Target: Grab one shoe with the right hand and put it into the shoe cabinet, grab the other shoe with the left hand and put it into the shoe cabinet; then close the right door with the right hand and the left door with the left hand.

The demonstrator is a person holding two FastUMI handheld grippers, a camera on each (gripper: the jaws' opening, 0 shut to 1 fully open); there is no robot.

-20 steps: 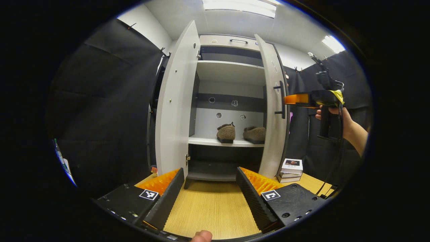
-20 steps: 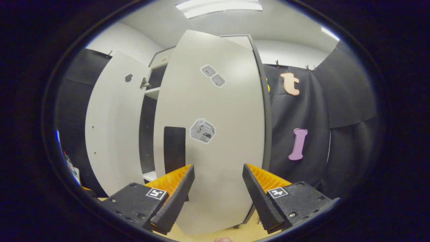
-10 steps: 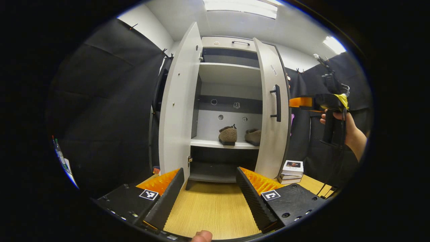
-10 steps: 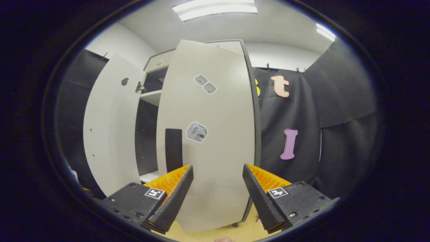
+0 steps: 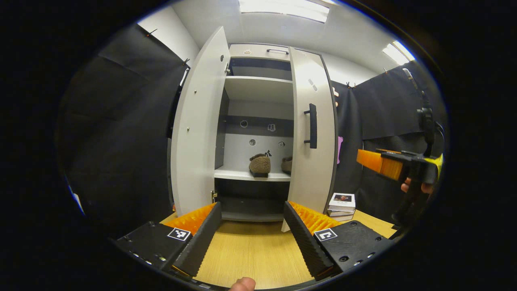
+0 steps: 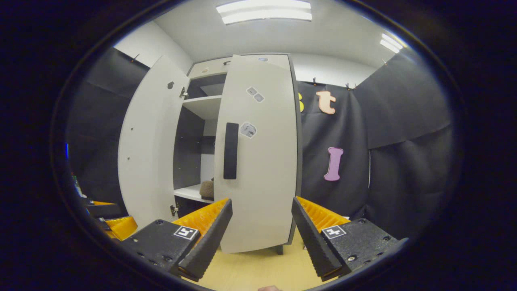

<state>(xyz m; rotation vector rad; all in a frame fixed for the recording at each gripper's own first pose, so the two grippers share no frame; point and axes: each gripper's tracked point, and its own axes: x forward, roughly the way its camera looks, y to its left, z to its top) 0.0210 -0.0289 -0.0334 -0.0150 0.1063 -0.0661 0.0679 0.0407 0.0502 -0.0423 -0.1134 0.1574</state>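
While left door (image 5: 196,121) stands wide: right door (image 6: 258,153) nearly closed, narrow gap.
Shoes (image 5: 259,165): on shelf.
Left gripper (image 5: 252,236): fingers released, empty.
Right gripper (image 6: 261,232): fingers released, clear of door.

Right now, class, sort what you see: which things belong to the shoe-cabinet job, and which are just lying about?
Job:
shoe cabinet
two brown shoes on its shelf
right door, nearly shut
left door, wide open
left gripper, open
right gripper, open

Lying about:
stack of books
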